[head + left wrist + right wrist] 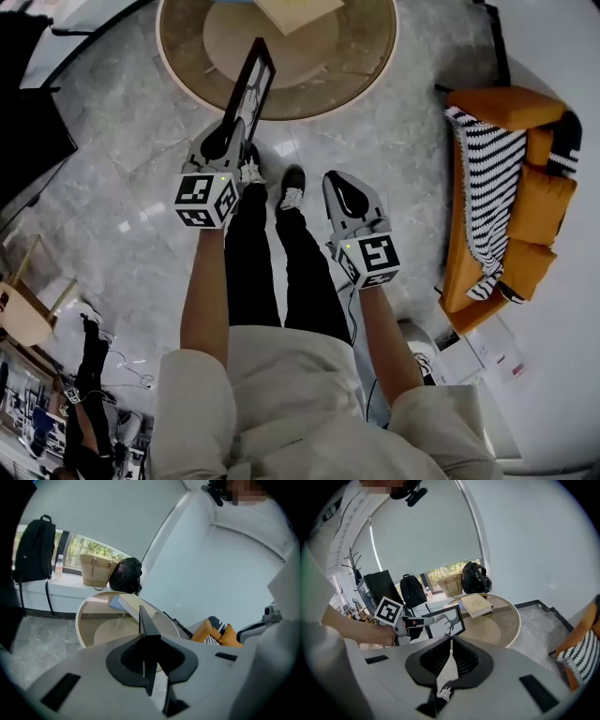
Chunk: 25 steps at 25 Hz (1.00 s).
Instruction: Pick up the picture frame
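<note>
The picture frame point(254, 84) is black-edged with a dark animal silhouette on white, seen clearly in the right gripper view point(443, 622). It hangs in the air, tilted, over the near edge of the round glass table point(178, 75). My left gripper point(236, 129) is shut on its lower edge. In the left gripper view the frame point(145, 623) stands edge-on between the jaws of that gripper point(149, 654). My right gripper point(334, 180) is lower and to the right, over the floor, shut with nothing in it point(451, 644).
A beige book point(298, 9) lies on the table. An orange sofa with a striped blanket point(506, 187) stands at the right. A woven bag point(96, 570) and a black backpack point(33, 550) sit at the window ledge. The person's shoes point(292, 187) stand on grey marble floor.
</note>
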Motion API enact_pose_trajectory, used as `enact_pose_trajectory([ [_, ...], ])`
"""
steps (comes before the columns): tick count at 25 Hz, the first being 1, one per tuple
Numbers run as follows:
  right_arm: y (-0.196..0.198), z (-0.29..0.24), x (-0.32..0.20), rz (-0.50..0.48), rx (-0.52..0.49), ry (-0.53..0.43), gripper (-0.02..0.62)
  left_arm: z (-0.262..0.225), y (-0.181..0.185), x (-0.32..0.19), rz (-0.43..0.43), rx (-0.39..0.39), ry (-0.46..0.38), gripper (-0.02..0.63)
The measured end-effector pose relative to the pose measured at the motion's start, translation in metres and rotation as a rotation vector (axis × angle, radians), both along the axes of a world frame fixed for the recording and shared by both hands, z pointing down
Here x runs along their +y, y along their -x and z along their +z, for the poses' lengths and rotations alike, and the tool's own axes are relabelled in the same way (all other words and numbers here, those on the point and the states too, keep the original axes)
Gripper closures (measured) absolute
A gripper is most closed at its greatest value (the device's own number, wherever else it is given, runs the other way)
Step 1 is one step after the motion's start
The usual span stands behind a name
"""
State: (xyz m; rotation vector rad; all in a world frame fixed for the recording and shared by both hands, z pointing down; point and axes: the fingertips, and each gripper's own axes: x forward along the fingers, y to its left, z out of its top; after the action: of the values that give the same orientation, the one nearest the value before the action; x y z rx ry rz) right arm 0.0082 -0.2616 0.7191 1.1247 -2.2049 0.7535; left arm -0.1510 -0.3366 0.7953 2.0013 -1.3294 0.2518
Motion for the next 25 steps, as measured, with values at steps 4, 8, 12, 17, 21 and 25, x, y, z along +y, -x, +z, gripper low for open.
enact_pose_trajectory([
  [4,0.000,-0.026,-0.007,0.052,-0.029,-0.018,0.551,-0.023,0.003,-0.003,0.022,-0.092,-0.004,0.554],
  [8,0.005,-0.061,-0.017,0.106,-0.073,-0.040,0.551,-0.059,0.000,-0.004,0.066,-0.132,-0.018,0.554],
  [12,0.012,-0.085,-0.022,0.187,-0.159,-0.023,0.551,-0.085,-0.004,-0.008,0.067,-0.116,-0.035,0.554],
  [17,0.022,-0.102,-0.023,0.216,-0.193,-0.020,0.551,-0.119,-0.013,-0.010,0.081,-0.118,-0.065,0.554],
  [21,0.014,-0.127,-0.016,0.247,-0.235,-0.015,0.551,-0.159,-0.018,0.003,0.068,-0.114,-0.082,0.555],
  [25,-0.006,-0.160,-0.014,0.258,-0.262,-0.040,0.551,-0.198,-0.029,0.016,0.027,-0.105,-0.106,0.554],
])
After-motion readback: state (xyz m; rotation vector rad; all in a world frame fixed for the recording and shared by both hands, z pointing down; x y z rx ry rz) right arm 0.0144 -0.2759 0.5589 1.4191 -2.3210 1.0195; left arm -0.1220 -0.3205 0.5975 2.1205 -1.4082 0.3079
